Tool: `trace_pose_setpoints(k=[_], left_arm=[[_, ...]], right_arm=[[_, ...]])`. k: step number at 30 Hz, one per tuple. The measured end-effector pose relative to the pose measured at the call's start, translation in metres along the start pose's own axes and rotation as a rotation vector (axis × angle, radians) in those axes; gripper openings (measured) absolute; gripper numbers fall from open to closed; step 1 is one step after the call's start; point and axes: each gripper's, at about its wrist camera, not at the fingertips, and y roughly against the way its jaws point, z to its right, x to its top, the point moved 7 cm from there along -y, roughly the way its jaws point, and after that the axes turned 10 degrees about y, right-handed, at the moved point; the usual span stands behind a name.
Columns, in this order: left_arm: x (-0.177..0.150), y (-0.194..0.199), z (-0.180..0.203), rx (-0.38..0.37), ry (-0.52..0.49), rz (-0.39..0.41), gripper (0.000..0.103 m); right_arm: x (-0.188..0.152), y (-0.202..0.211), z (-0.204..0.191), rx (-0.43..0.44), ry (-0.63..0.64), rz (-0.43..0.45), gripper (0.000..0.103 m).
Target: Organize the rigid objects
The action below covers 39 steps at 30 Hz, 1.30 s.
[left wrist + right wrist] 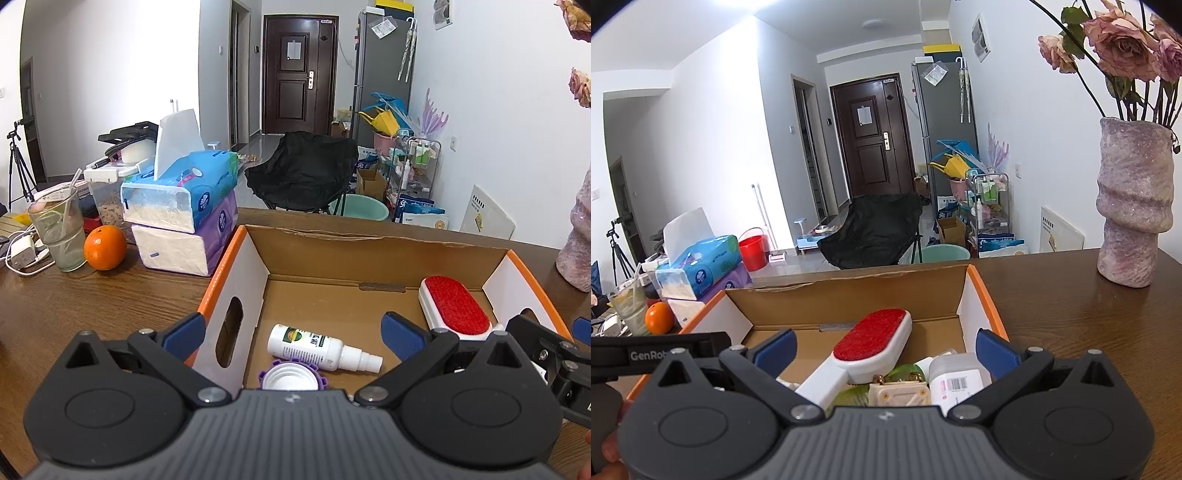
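Note:
An open cardboard box with orange rims stands on the wooden table. Inside it lie a white spray bottle, a white cap with a purple toothed ring and a red lint brush. My left gripper hangs open over the box's left part, nothing between its blue pads. My right gripper is open above the box's right part, over the lint brush, a white barcoded container, a beige square piece and something green.
Left of the box stand stacked tissue packs, an orange and a glass with a straw. A purple vase of dried roses stands at the table's right. Beyond the table's far edge is a black chair.

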Motion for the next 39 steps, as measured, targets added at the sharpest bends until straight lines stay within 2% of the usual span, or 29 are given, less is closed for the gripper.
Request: trace_pose_setpoints(k=[7,19,39], left_arm=[[0.004,0.013,-0.004,-0.007,0.009,0.013,0.103],[-0.001,0.052,-0.016,-0.014,0.023,0.031,0.103],[-0.041,0.141,-0.025,-0.055,-0.009,0.029,0.103]], right_arm=[[0.002,0.007,0.002,-0.001,-0.008,0.000,0.103],[0.003,0.046,0.001,-0.009,0.009,0.032,0.103],[-0.017,0.137,-0.010,-0.011,0.000,0.036,0.103]])
